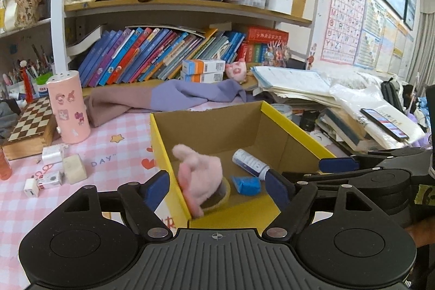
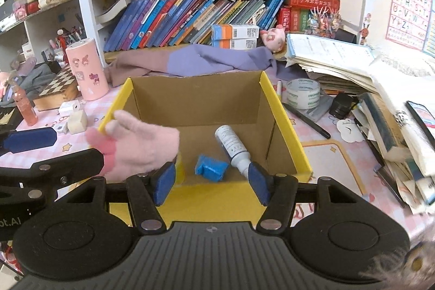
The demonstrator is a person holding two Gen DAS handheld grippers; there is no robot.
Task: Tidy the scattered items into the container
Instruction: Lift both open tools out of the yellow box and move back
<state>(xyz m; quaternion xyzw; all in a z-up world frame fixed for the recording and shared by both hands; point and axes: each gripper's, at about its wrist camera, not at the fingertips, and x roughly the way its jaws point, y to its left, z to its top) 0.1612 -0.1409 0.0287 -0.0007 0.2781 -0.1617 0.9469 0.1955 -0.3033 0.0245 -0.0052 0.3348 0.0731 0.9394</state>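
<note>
We judged the pink glove (image 2: 141,148), draped over the box (image 2: 282,121) wall, soft and light, best pinched mid-fabric; left gripper (image 1: 217,188) and right gripper (image 2: 210,181) both gaped wide, empty.

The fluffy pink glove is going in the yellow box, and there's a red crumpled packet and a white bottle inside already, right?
Nearly. In the right wrist view the crumpled packet in the yellow cardboard box is blue, not red. The fluffy pink glove is over the box's left wall, and the white bottle lies inside already.

Matt cardboard box (image 2: 282,124), fuzzy pink glove (image 2: 141,146), glossy plastic bottle (image 2: 231,146).
</note>
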